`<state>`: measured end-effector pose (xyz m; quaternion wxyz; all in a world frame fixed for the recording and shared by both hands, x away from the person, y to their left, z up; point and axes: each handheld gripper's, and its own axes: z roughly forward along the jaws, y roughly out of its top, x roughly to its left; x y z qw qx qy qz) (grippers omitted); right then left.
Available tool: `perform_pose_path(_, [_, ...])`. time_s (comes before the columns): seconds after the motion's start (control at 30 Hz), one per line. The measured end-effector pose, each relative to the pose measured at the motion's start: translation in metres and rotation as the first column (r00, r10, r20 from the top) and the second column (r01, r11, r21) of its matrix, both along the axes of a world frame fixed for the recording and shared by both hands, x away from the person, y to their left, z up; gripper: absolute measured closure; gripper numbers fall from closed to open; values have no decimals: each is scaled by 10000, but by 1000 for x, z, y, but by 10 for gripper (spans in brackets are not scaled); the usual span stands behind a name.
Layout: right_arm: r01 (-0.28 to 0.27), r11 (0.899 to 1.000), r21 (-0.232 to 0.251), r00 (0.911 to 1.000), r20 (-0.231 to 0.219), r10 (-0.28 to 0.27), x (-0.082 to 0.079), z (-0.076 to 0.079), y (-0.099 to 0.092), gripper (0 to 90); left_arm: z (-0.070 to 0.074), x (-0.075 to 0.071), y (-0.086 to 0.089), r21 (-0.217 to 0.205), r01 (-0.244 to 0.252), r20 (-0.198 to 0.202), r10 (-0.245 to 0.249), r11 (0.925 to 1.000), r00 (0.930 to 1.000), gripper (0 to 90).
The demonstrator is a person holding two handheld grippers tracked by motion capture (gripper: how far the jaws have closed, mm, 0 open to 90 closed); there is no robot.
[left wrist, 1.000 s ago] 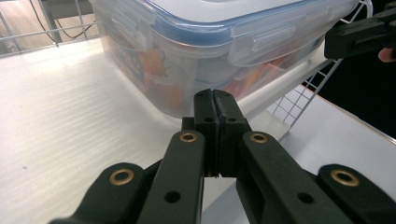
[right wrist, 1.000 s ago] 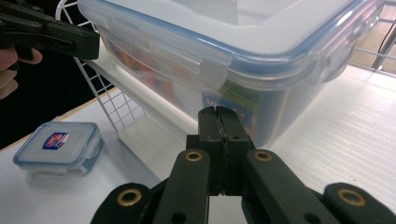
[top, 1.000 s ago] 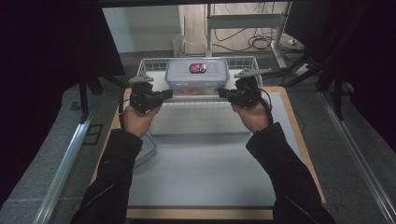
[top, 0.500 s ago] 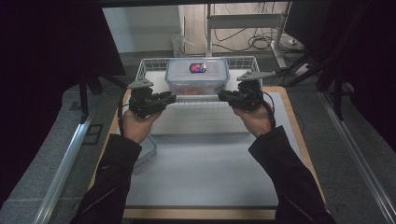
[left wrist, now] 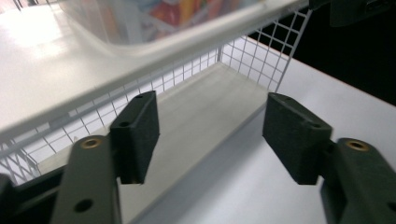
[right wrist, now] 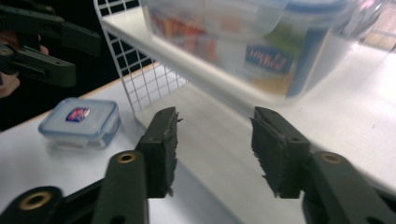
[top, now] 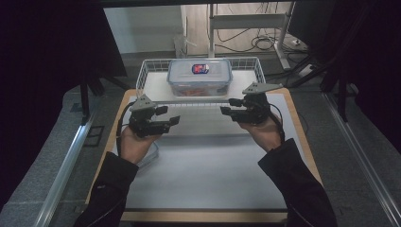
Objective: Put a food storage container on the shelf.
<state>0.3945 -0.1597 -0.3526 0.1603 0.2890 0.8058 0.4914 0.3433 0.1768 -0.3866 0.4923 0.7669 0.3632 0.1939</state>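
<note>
Currently the lidded plastic food container point(top: 199, 77) sits in the white wire basket point(top: 151, 71) at the far edge of the desk point(top: 208, 175). Both grippers hang over the desk just short of the basket's near rim, well apart from the container. Left gripper point(top: 165, 118): fingers point(left wrist: 135, 135) spread, having just been opening, nothing between them. Right gripper point(top: 229, 108): fingers point(right wrist: 161, 149) likewise spread and just opening, empty. A small lidded box point(right wrist: 80, 122) lies on the desk beside the basket.
</note>
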Motion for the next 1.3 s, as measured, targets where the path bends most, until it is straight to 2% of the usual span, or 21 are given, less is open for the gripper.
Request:
perform_pose_path(0.27, [-247,9989,-398,9996,-177,240,-16,-20,-3,348,-18,-21,-1,69,-26,168,24,10000,9999,243])
perform_pose_path(0.4, [-306,9988,-390,9994,-144,300,-24,-31,-7,270,-27,-31,-2,62,11,162,-12,10000,9999,190])
perform_pose_path(0.67, [-444,9977,-503,9978,-510,419,-38,-62,-18,136,-55,-54,-5,89,386,-271,-384,9992,9989,119])
perform_pose_path(0.7, [-429,9975,-570,9976,-564,397,-39,-66,-19,122,-60,-56,-5,162,393,-312,-388,9991,9988,114])
perform_pose_path(0.77, [-504,9958,-759,9974,-550,463,-41,-73,-21,87,-65,-60,-6,620,365,-308,-347,9974,9989,83])
perform_pose_path(0.9, [-724,9965,-411,9947,-763,691,-46,-85,-29,45,-76,-71,-5,597,506,-242,-492,9969,9985,74])
perform_pose_path(1.0, [-581,9973,-449,9963,-654,551,-52,-93,-34,29,-89,-80,-6,768,574,-221,-558,9954,9982,68])
perform_pose_path(1.13, [-565,9981,-242,9946,-881,541,-62,-102,-38,19,-104,-90,-6,852,571,-442,-535,9947,9976,66])
perform_pose_path(1.2, [-516,9984,-235,9942,-957,492,-66,-106,-40,19,-108,-93,-7,827,584,-529,-542,9949,9971,53])
perform_pose_path(1.3, [-506,9982,-332,9946,-926,473,-74,-115,-40,19,-112,-101,-8,956,491,-389,-456,9942,9982,48])
